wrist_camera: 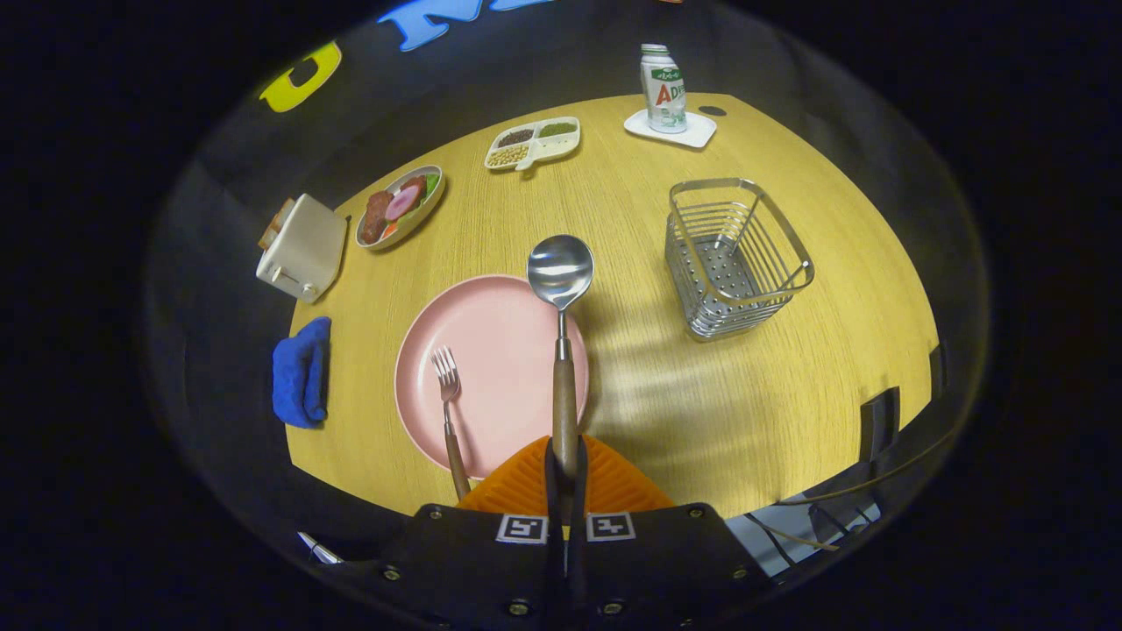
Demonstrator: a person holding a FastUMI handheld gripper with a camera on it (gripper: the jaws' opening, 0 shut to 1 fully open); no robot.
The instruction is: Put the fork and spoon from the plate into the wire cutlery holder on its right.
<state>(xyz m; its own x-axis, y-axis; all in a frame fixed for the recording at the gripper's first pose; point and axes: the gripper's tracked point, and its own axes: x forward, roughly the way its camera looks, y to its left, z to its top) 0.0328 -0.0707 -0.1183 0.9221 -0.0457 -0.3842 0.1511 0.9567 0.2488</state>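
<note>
My gripper (565, 469) is shut on the wooden handle of the spoon (561, 289), which points straight ahead and is lifted above the table. Its steel bowl hangs over the far right rim of the pink plate (500, 342). The fork (449, 403) lies on the plate left of the spoon, tines pointing away, its wooden handle reaching over the near rim. The wire cutlery holder (734, 257) stands upright and empty on the table, ahead and to the right of the fingers.
A blue cloth (301, 372) and a white toaster (301, 248) sit at the table's left edge. Farther back are a plate of food (401, 207), a divided dish of beans (532, 142) and a bottle (663, 89) on a white coaster.
</note>
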